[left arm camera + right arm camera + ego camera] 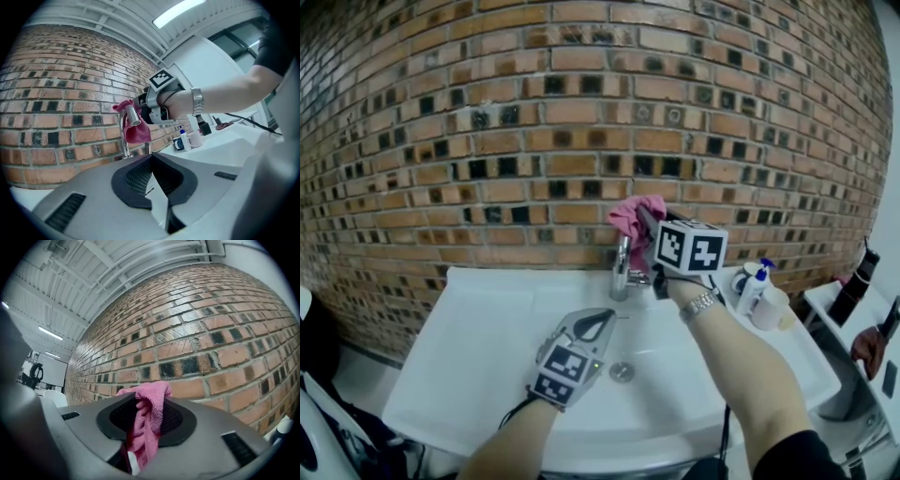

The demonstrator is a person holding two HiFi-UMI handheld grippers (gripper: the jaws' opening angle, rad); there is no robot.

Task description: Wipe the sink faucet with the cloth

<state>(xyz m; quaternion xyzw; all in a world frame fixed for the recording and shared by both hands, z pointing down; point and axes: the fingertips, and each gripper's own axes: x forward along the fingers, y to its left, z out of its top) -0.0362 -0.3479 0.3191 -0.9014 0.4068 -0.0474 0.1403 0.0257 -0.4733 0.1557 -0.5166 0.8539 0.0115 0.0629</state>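
A chrome faucet (621, 268) stands at the back of the white sink (478, 319), against the brick wall. My right gripper (647, 225) is shut on a pink cloth (636, 215) and holds it at the top of the faucet. In the right gripper view the cloth (147, 425) hangs bunched between the jaws. In the left gripper view the cloth (137, 130) drapes behind the faucet's spout (127, 123). My left gripper (598, 323) hovers over the basin in front of the faucet, shut with nothing in it (152, 161).
A drain (622, 372) lies in the basin below my left gripper. A blue-topped pump bottle (753, 286) and a white cup (769, 309) stand on the sink's right rim. A dark bottle (855, 279) stands on a side counter further right.
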